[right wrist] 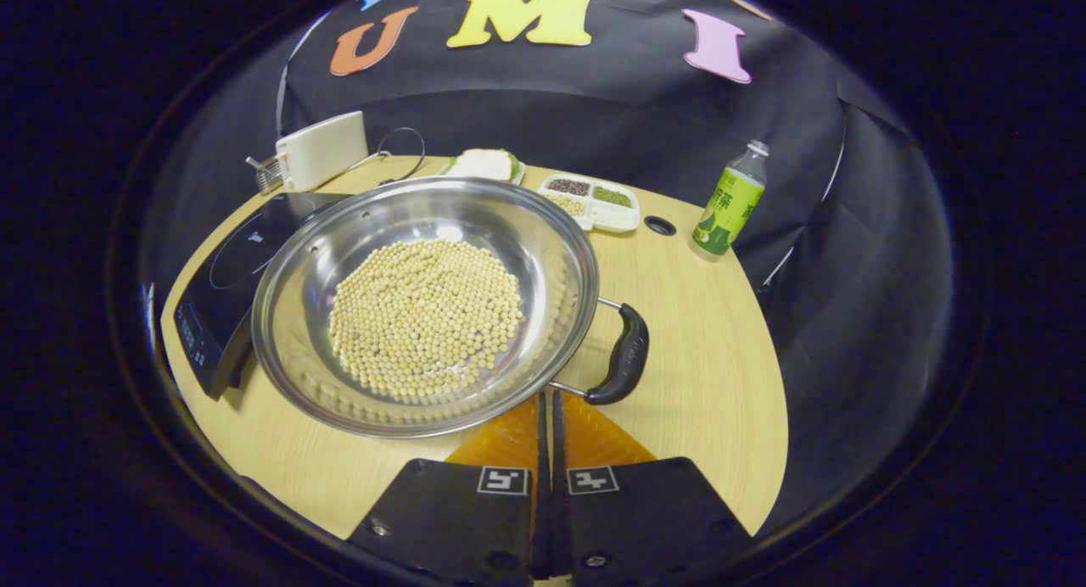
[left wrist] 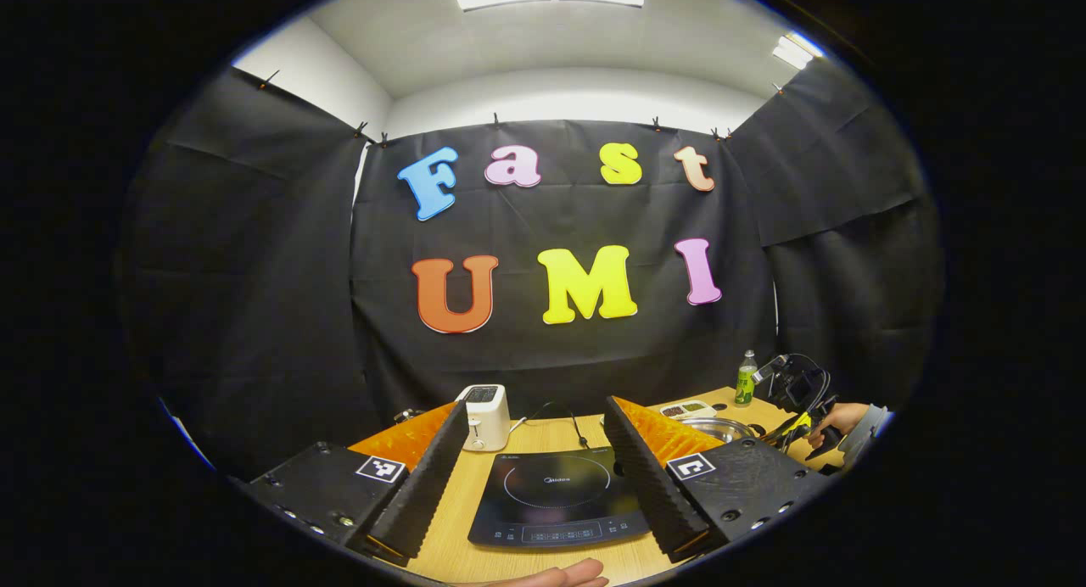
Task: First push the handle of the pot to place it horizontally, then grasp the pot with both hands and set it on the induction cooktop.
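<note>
Presently: pot point(right wrist: 424, 307) of beans on desk point(right wrist: 704, 383), its left rim overlapping the induction cooktop point(right wrist: 225, 265) at 9 o'clock; black handle point(right wrist: 624, 354) at 4 o'clock. Right tool point(right wrist: 547, 417) clenched on nothing, tips near the pot's rim. Left tool point(left wrist: 543, 468) released, held above the cooktop. Bottle point(right wrist: 728, 201) at 2 o'clock.

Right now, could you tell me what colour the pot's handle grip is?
Black, on the pot handle; the right gripper view shows it best.
</note>
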The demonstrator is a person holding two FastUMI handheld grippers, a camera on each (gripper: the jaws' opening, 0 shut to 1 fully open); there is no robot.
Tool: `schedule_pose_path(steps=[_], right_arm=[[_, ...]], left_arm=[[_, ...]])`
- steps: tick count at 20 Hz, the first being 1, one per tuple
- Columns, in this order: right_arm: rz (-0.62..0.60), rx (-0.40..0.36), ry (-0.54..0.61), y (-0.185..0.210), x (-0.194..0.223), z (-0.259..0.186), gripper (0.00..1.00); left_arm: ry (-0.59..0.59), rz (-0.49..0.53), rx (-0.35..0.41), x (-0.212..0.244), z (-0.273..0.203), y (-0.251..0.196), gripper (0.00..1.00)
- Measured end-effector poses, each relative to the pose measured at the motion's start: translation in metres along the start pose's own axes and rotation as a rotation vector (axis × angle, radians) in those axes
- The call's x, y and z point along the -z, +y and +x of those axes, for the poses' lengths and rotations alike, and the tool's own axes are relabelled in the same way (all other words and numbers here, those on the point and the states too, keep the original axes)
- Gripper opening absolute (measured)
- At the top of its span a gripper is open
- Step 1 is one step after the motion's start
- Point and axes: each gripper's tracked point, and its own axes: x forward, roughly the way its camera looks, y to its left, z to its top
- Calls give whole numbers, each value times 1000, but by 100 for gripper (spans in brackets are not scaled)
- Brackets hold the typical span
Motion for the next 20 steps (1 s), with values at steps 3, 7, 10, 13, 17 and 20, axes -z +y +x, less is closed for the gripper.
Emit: schedule_pose_path(steps=[3, 7, 10, 13, 17, 20], right_arm=[[23, 10, -25, -8, -5, 9, 1], [55, 9, -42, -10, -5, 5, 1], [57, 17, -90, -13, -11, -10, 4], [68, 35, -144, -13, -18, -34, 15], [85, 11, -204, -6, -30, -61, 71], [112, 14, -248, -11, -45, -70, 87]], left_arm=[[52, -42, 23, 15, 12, -10, 96], [87, -92, 42, 25, 32, -18, 100], [147, -112, 66, 47, 52, -33, 96], [186, -118, 97, 61, 78, -51, 95], [245, -128, 168, 84, 110, -85, 95], [288, -128, 196, 105, 134, -102, 95]])
